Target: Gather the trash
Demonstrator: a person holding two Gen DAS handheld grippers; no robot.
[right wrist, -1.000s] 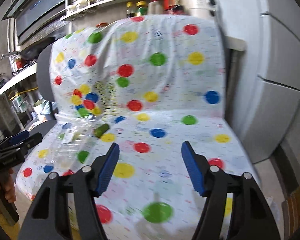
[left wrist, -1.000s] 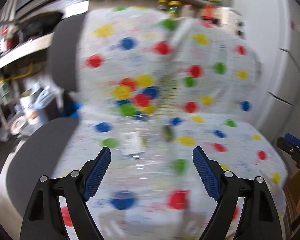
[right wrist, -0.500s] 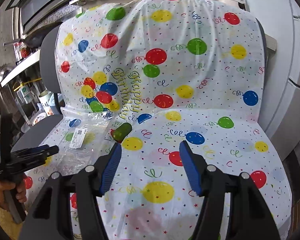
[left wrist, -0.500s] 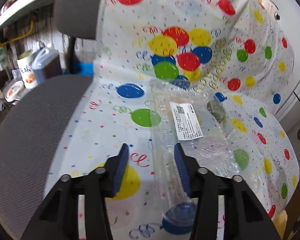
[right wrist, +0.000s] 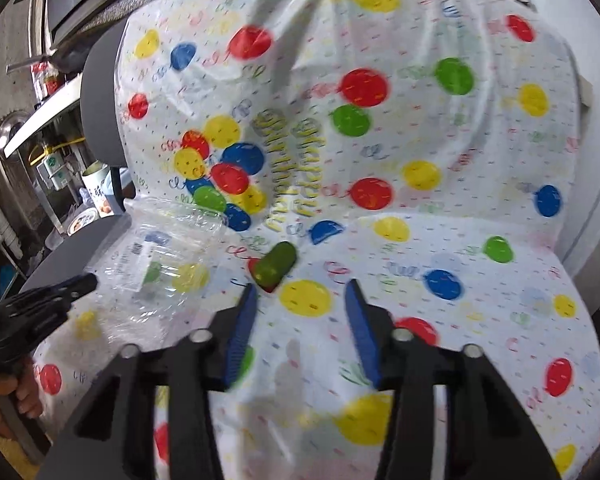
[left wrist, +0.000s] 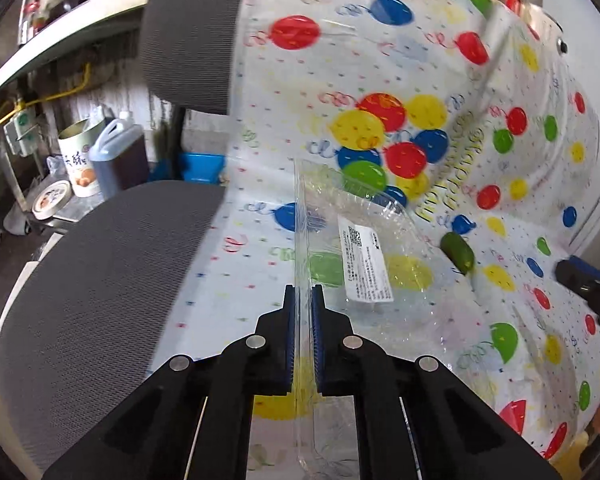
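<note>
A clear plastic package (left wrist: 364,240) with a white label (left wrist: 366,264) lies on the balloon-print chair cover (left wrist: 500,160). My left gripper (left wrist: 302,292) has its jaws closing on the package's near left edge, and the thin plastic is pinched between the pads. A small dark green piece (right wrist: 276,264) lies just beyond my right gripper (right wrist: 300,292), ahead of its left finger. The right jaws are closing with nothing between them. In the right wrist view the package (right wrist: 160,256) lies to the left, with the left gripper (right wrist: 80,282) at its edge.
A grey mesh chair seat (left wrist: 100,280) and backrest (left wrist: 188,32) show left of the cover. Behind them stand a tin can (left wrist: 78,160), a dark jug (left wrist: 118,156) and a blue tub (left wrist: 202,166). Shelves run along the left (right wrist: 40,120). A hand (right wrist: 4,396) holds the left gripper.
The left gripper came down to the package and its jaws narrowed from wide apart to pinching its edge. The right gripper moved in toward the green piece and its jaws narrowed.
</note>
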